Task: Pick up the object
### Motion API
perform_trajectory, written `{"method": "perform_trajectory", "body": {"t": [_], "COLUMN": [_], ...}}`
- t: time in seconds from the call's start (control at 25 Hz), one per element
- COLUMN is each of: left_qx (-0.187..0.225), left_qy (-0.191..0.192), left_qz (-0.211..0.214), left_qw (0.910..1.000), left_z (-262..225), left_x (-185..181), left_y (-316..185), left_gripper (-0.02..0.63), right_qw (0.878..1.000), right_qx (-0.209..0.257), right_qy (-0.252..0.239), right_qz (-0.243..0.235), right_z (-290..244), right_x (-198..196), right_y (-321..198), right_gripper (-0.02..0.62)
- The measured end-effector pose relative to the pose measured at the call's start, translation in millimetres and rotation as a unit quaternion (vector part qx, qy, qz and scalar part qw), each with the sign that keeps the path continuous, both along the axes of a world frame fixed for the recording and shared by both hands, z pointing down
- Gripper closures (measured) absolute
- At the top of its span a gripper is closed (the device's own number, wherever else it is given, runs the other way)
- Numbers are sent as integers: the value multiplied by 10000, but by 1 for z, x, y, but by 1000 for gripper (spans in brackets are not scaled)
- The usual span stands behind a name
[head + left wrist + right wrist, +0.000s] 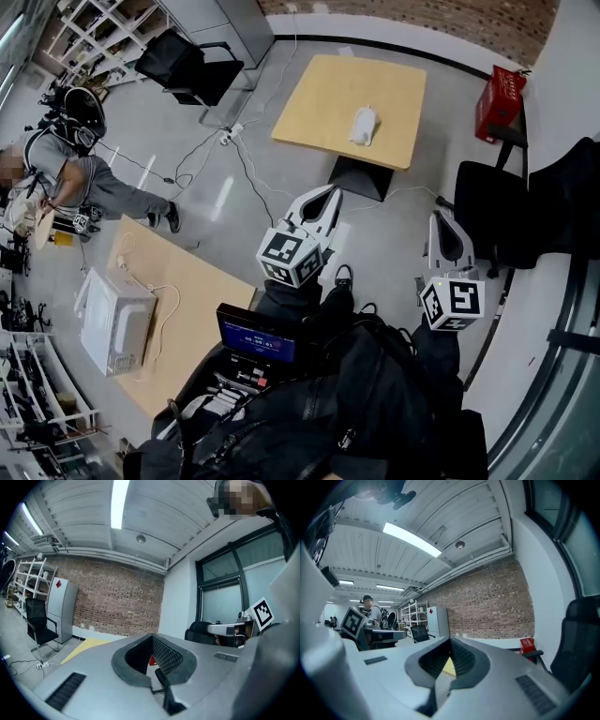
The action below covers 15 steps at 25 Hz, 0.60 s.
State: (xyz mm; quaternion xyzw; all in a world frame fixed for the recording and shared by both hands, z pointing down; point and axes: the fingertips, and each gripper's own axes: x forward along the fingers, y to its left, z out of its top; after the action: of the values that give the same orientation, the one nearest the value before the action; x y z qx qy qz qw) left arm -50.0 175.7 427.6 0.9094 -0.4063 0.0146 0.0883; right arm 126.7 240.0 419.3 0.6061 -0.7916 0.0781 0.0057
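Standing well back from the far table (319, 103), the person holds the left gripper (329, 195) and right gripper (440, 221) roughly level, jaws together and empty, seemingly ready for an approach; the white object (364, 125) lies on that table, untouched.

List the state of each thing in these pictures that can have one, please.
left tongs: shut, empty
right tongs: shut, empty
white object: lying on the far table, untouched
microwave: door closed
screen: lit
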Motion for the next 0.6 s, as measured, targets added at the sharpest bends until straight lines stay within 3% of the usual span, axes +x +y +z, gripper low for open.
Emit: {"method": "perform_trajectory", "body": {"t": [0.6], "left_qx": [139], "left_qy": [109], "left_qz": [353], "left_qw": [9992], "left_z": [-13], "left_x": [4], "left_y": [-95], "left_gripper": [607], "right_qw": [9993], "right_qx": [-23], "right_qy": [354], "right_qz": [153], "right_z": [-12], "right_x": [-11], "right_y": [-89], "right_gripper": [591]}}
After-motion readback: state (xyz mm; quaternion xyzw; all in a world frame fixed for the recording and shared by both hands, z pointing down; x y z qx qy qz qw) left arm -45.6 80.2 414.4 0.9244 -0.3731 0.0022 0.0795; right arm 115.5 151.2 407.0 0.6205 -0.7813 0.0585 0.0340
